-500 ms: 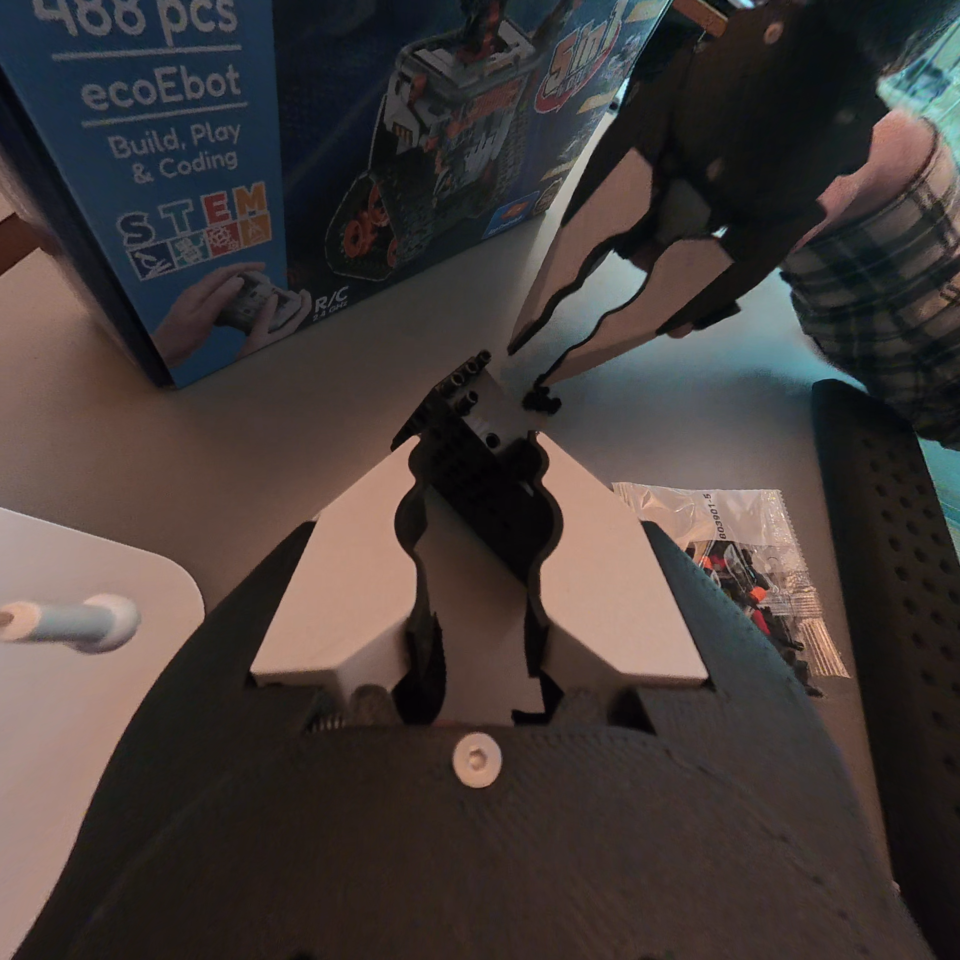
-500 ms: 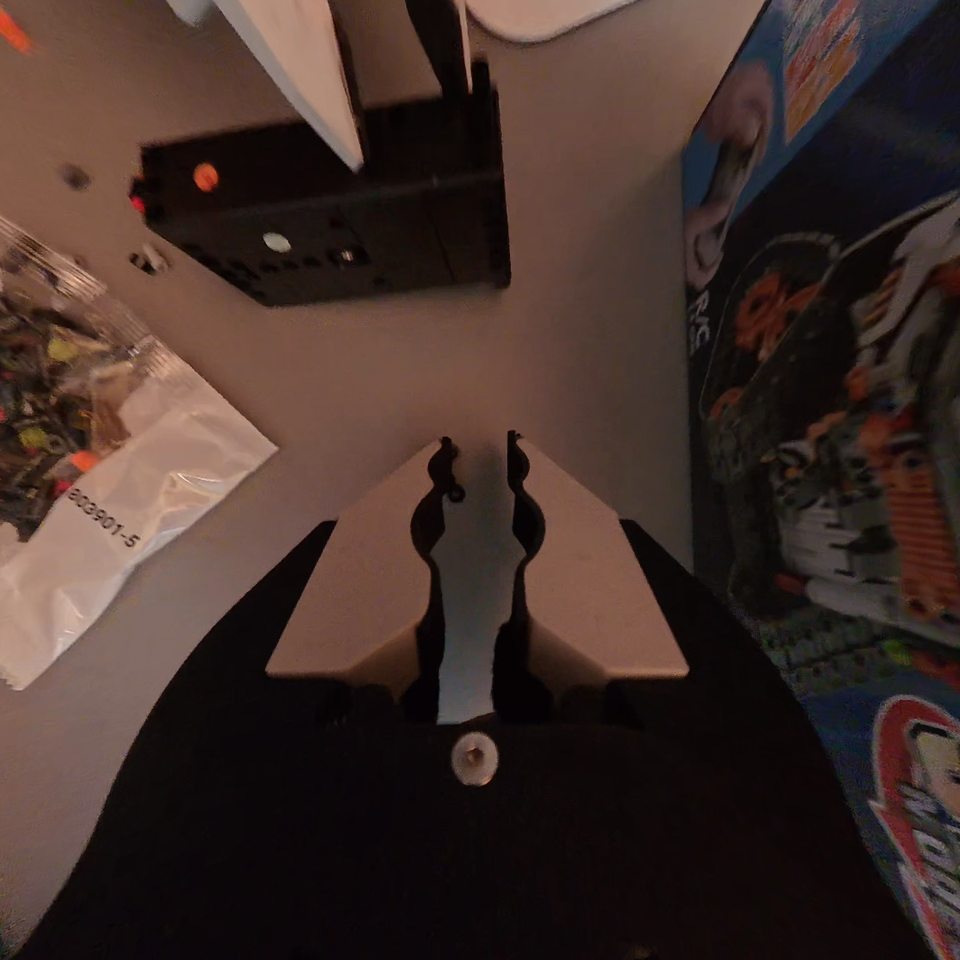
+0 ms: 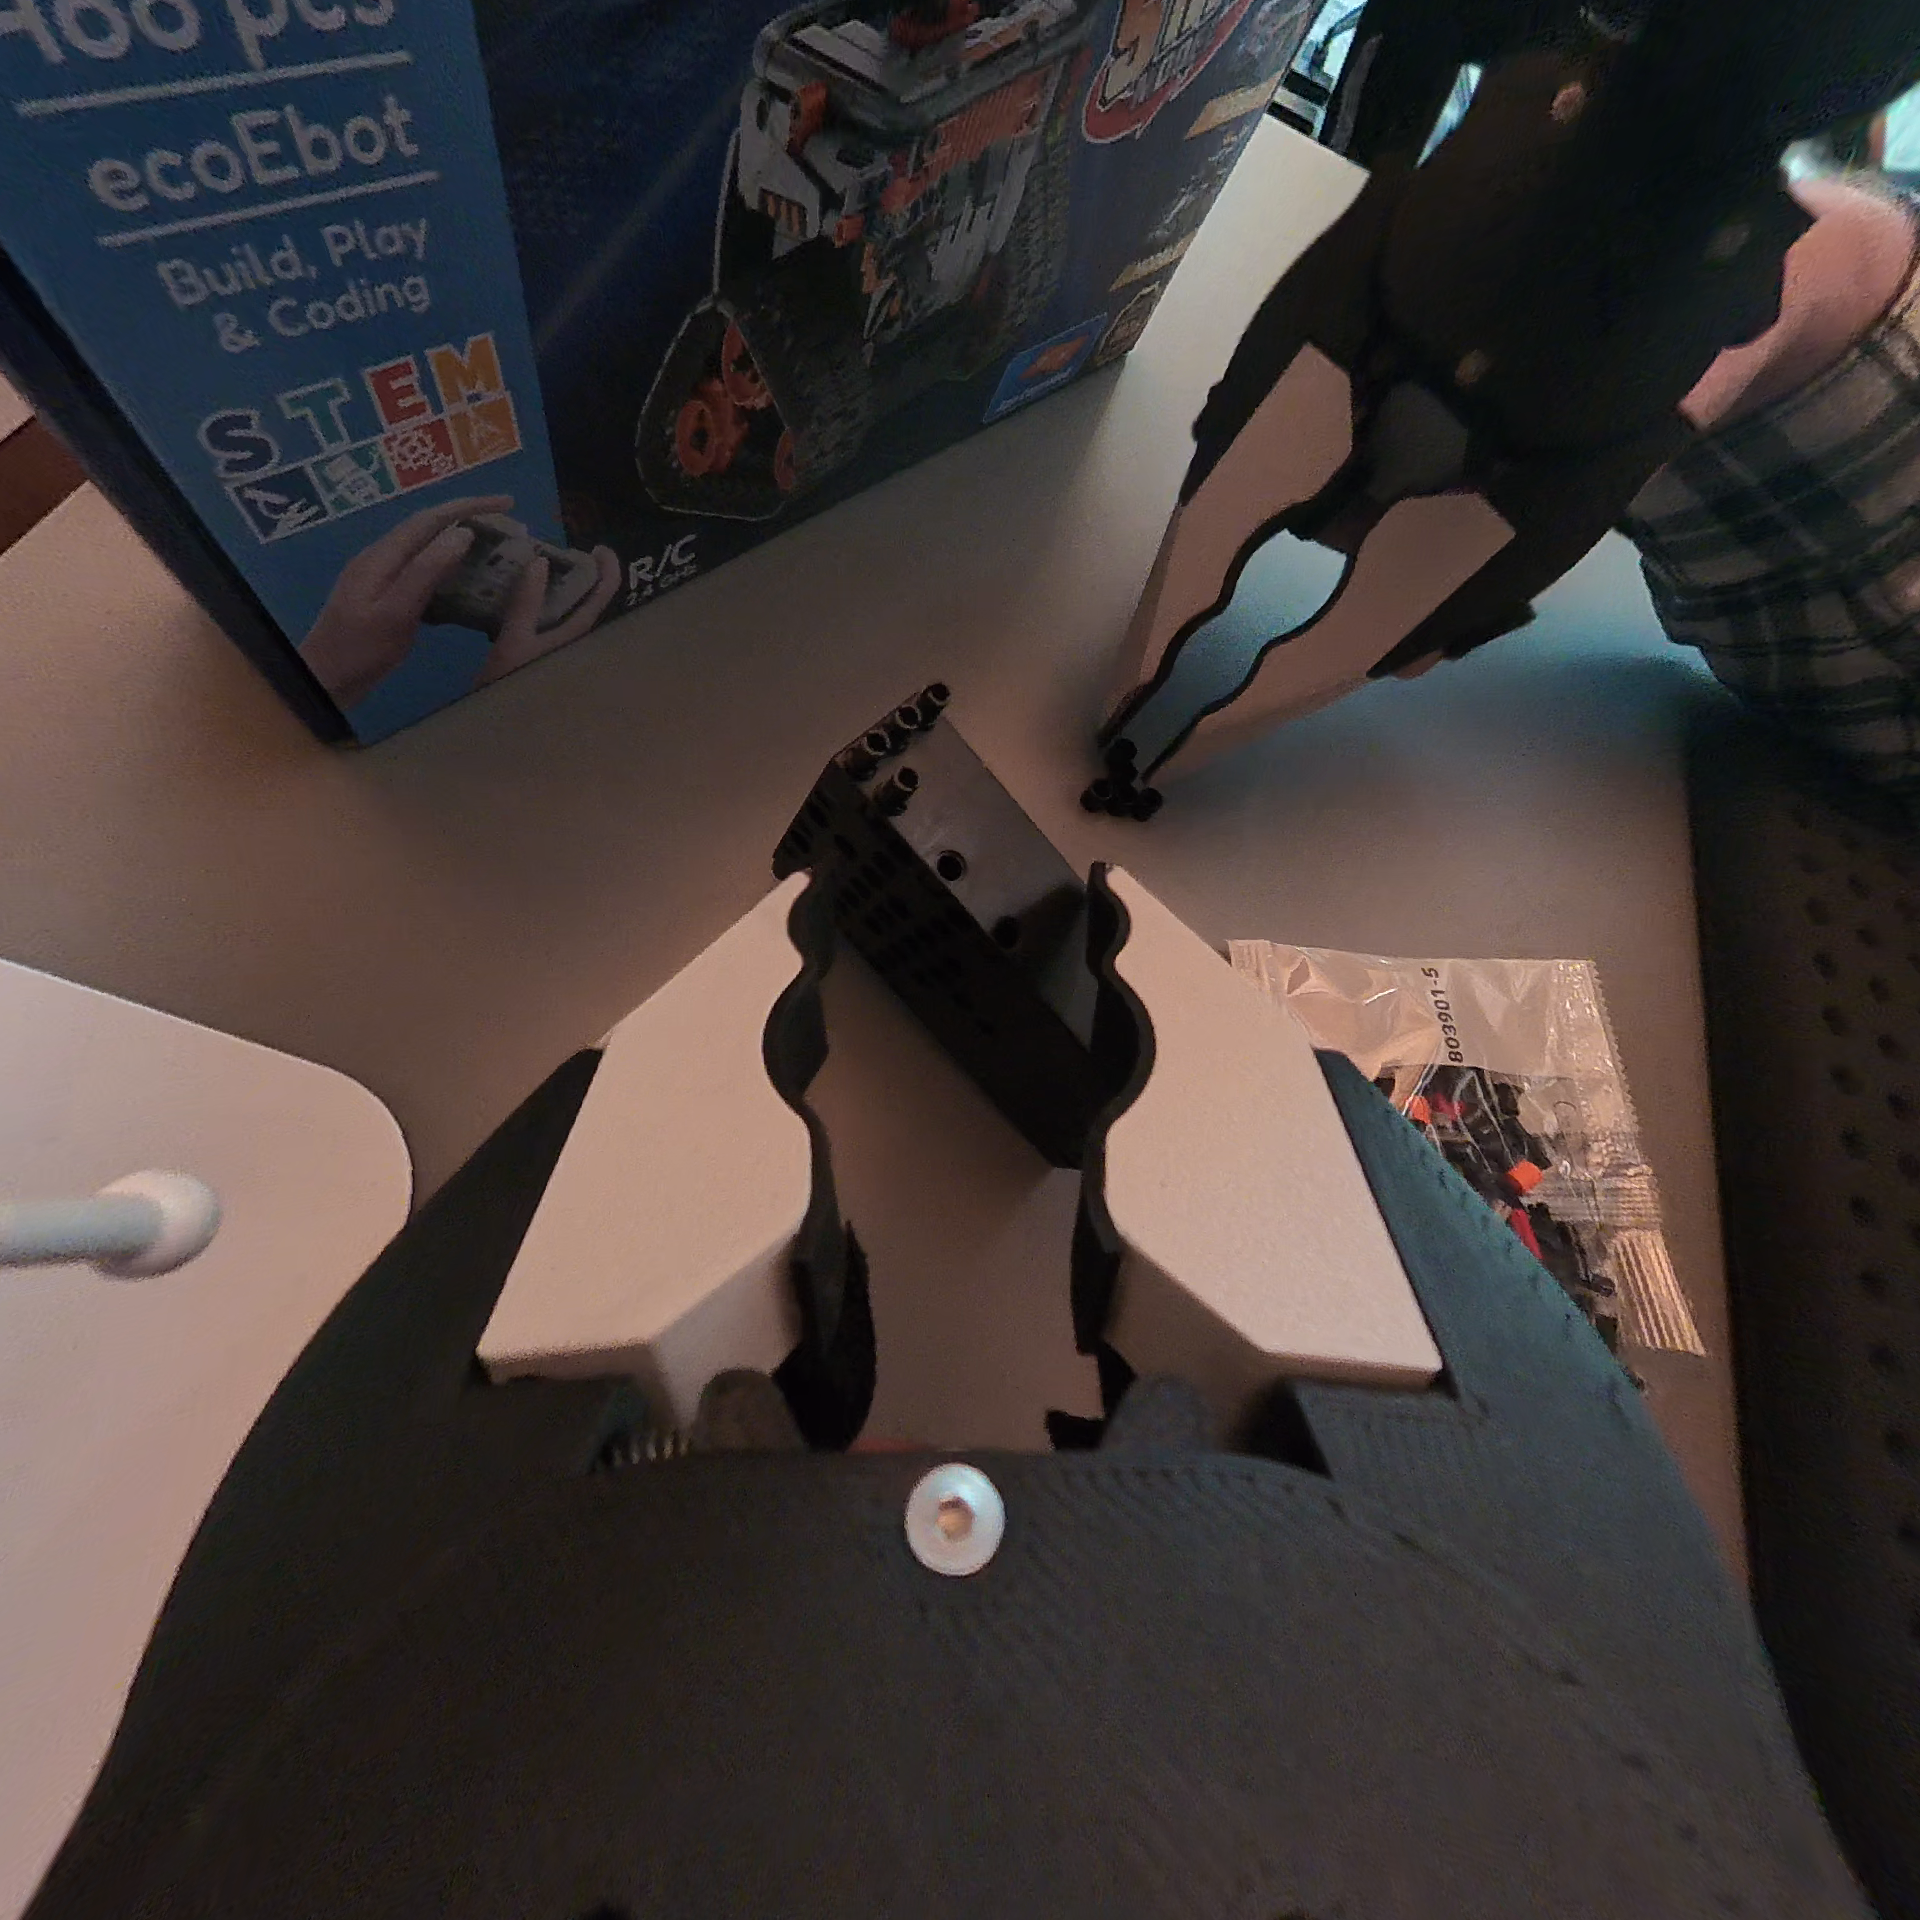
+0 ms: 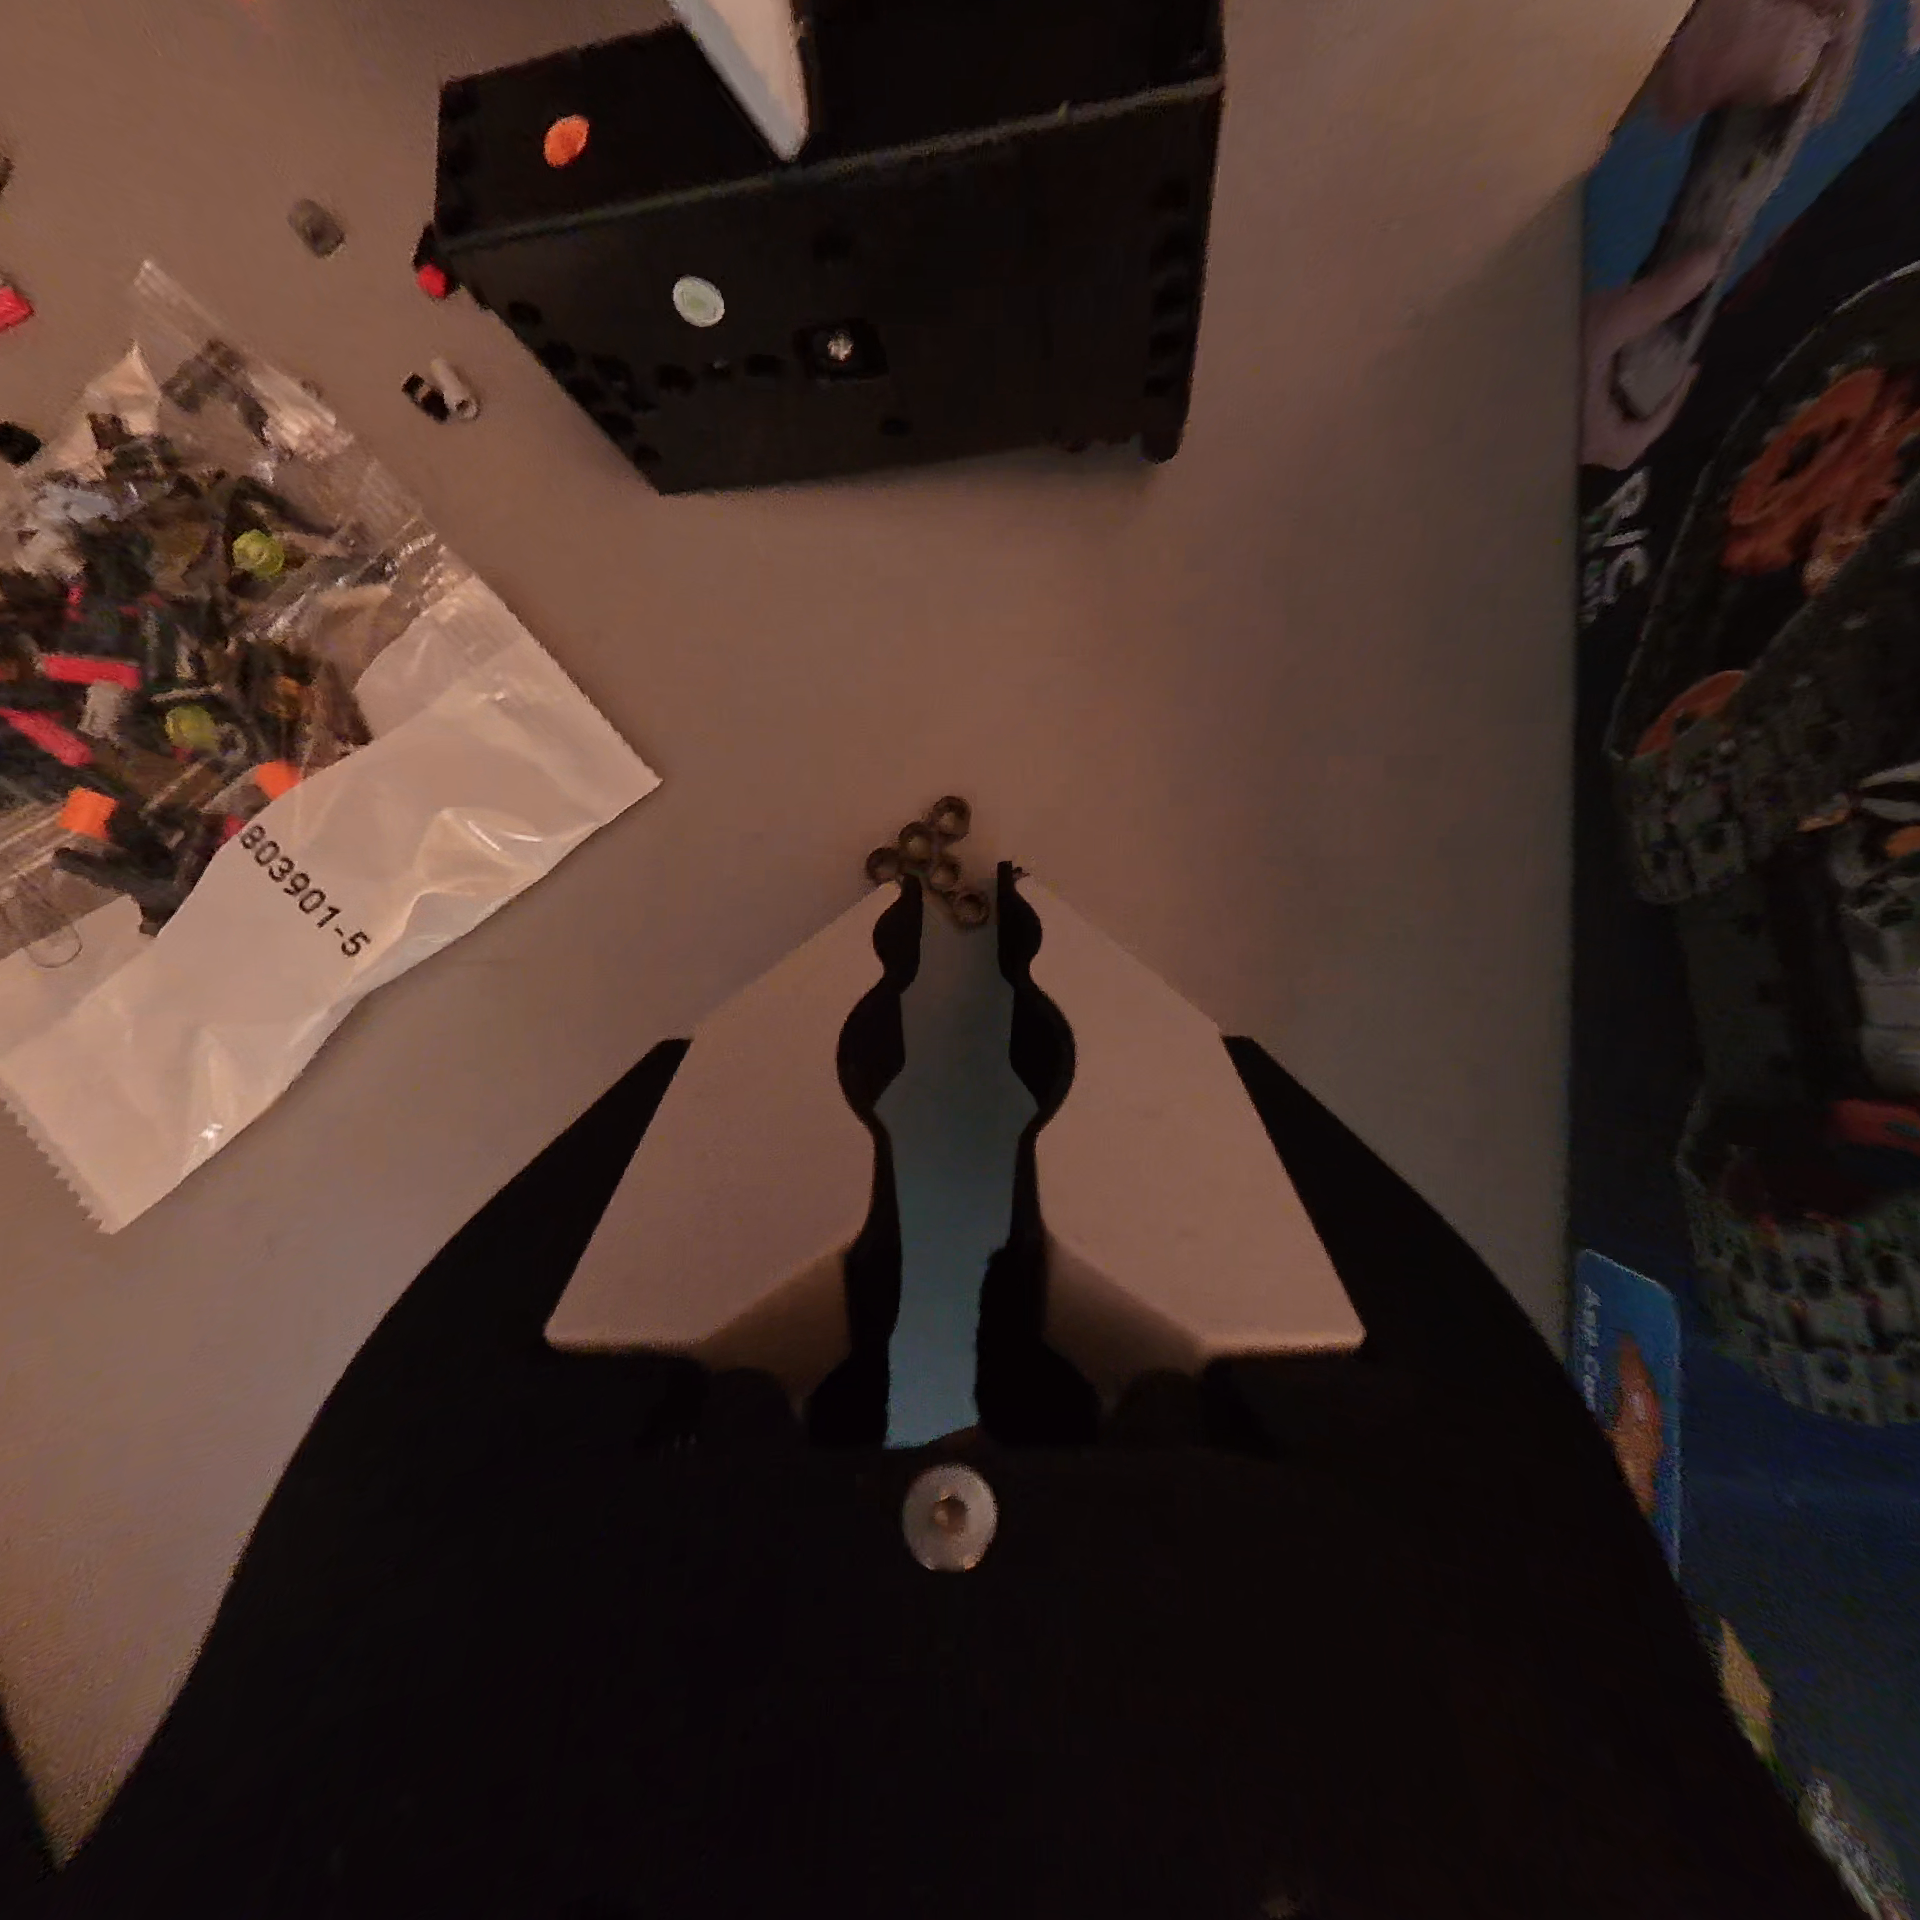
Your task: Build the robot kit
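My left gripper (image 3: 951, 888) is shut on a black studded block (image 3: 935, 935), which sits slanted between its jaws just above the table. The block also shows in the right wrist view (image 4: 831, 343), with an orange and a white button on it and a white finger of the left gripper over it. My right gripper (image 4: 958, 883) is nearly closed, its tips down at the table on a small black connector piece with round holes (image 4: 925, 847). The left wrist view shows this gripper (image 3: 1127, 774) and piece (image 3: 1120, 802) just right of the block.
A large blue toy box (image 3: 520, 312) stands behind the block and fills the right of the right wrist view (image 4: 1766, 831). A clear bag of small parts (image 4: 312, 883) lies beside it. Loose bits (image 4: 442, 390), a white tray (image 3: 156, 1091), a dark perforated surface (image 3: 1808, 1039) and a plaid sleeve (image 3: 1787, 520) are nearby. My hands' fingertips stand some 11 cm from each other.
My right gripper has come down and closer to the block, its tips now at the table with the small piece. My left gripper still holds the block.
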`<state>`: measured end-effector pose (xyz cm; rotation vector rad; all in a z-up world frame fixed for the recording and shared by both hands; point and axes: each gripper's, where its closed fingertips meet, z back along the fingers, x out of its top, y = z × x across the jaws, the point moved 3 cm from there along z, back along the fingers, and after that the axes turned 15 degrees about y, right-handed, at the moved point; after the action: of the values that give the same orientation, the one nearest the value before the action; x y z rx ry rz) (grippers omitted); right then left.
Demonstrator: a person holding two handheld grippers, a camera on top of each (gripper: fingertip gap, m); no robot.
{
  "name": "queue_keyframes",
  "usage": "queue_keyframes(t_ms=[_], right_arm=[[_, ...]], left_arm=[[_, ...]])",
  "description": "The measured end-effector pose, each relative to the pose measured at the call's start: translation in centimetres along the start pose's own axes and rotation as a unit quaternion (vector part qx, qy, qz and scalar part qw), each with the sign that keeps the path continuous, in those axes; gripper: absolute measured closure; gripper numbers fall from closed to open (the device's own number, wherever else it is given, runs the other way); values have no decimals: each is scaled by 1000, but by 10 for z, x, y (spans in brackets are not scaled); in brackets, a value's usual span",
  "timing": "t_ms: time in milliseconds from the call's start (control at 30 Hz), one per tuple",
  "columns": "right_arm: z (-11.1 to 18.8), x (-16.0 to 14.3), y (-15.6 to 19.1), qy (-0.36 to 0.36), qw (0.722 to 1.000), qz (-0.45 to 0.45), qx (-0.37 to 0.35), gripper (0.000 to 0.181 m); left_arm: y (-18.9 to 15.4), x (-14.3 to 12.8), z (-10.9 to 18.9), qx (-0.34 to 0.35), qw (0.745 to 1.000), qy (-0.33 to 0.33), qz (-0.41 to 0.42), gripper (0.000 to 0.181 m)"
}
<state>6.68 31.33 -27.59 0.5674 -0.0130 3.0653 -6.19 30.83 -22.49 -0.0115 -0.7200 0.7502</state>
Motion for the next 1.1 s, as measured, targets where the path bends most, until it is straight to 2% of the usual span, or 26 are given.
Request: queue_keyframes(t_ms=[100, 267, 433, 500, 600, 667, 733, 833, 900, 933, 1000, 1100], right_arm=[[-4, 1, 3, -7, 1000, 16, -7, 176], [2, 4, 3, -25, 999, 19, -17, 177], [36, 22, 3, -104, 994, 1, -36, 176], [50, 32, 5, -139, 989, -10, -49, 176], [69, 51, 14, -194, 978, -20, -70, 176], [76, 62, 24, -211, 974, -21, -78, 176], [79, 70, 33, -218, 972, -18, -88, 176], [78, 77, 41, -218, 971, -23, -96, 176], [79, 78, 41, -223, 969, -38, -98, 176], [80, 79, 39, -229, 967, -49, -102, 176], [82, 79, 36, -237, 965, -61, -98, 176], [86, 82, 40, -252, 962, -65, -89, 176]], left_arm=[[-1, -3, -1, 19, 1000, 10, 2, 130], [-11, -5, -5, 72, 997, 21, -12, 119], [-18, 6, 24, 202, 977, -11, -61, 110], [-34, 12, 34, 218, 970, -43, -94, 120], [-57, 17, 42, 233, 958, -91, -140, 145], [-65, 15, 38, 258, 948, -89, -165, 148], [-70, 16, 37, 306, 927, -93, -199, 151], [-78, 16, 37, 340, 907, -98, -228, 168], [-81, 16, 39, 359, 896, -100, -242, 168], [-85, 16, 39, 347, 899, -104, -246, 160], [-89, 16, 42, 336, 901, -119, -245, 157], [-86, 16, 40, 353, 896, -107, -249, 162]])
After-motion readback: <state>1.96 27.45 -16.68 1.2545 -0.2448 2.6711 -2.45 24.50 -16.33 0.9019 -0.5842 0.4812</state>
